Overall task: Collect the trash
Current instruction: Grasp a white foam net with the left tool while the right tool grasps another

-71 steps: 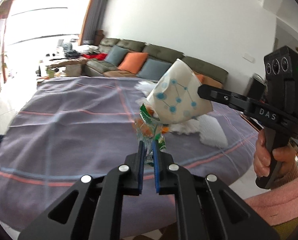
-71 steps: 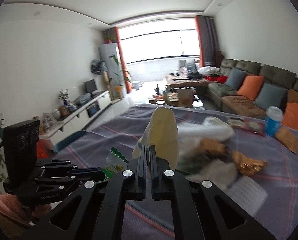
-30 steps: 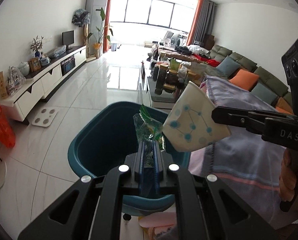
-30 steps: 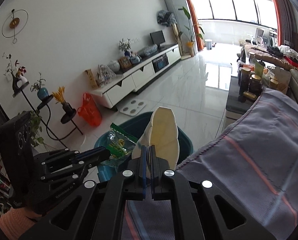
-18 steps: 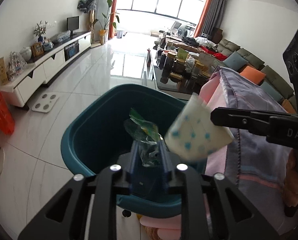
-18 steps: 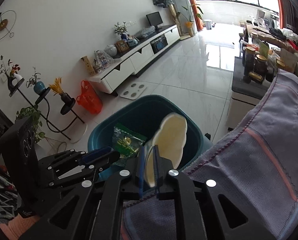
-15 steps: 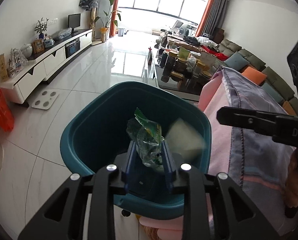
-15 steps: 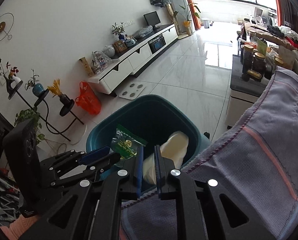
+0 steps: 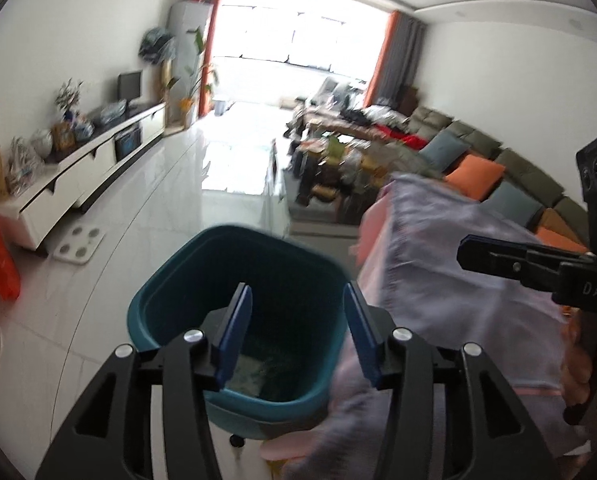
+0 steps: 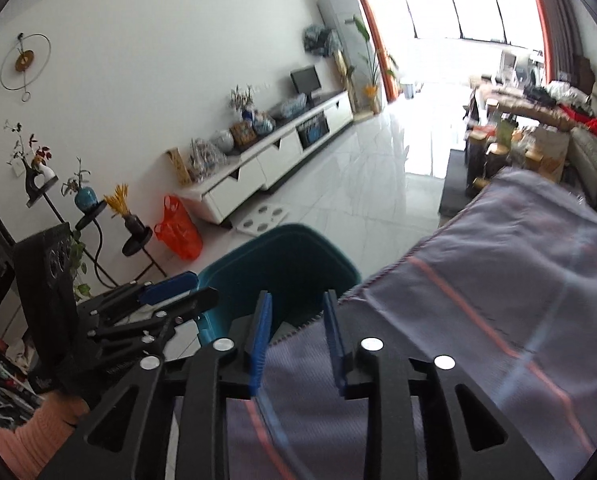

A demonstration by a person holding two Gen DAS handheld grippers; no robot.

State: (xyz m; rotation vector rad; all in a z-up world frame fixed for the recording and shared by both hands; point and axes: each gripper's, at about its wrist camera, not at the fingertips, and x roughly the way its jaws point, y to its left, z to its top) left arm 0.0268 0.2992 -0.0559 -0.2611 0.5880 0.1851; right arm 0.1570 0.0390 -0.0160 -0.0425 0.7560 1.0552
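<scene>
Teal plastic bin (image 9: 234, 280), rounded-square with an open top, is seen standing upright on the white tiled floor (image 9: 146, 216), mouth facing up; no clear long axis can be made out. Something pale and greenish is glimpsed at its bottom between the blue pads, too blurred to identify. The bin is placed just beside the edge of the table covered by a lilac cloth with pink stripes (image 10: 498, 280); the cloth hem overlaps the bin's near right rim in the right wrist view.

Left gripper (image 9: 296, 336) is held over the bin mouth, jaws spread apart and having just been opening, nothing between them. Right gripper (image 10: 294, 344) is positioned over the cloth edge beside the bin, jaws likewise parted and just opened, nothing gripped. Each gripper is visible in the other's view, with a hand (image 9: 578, 364) on the right one's handle and a pink sleeve (image 10: 34, 432) below the left one.

Further out: a white bathroom scale (image 9: 78, 240) and an orange plastic bag (image 10: 178, 228) are seen on the floor near a low white TV cabinet (image 10: 266, 168). An olive sofa with orange and grey-blue cushions (image 9: 490, 168) is set behind the table.
</scene>
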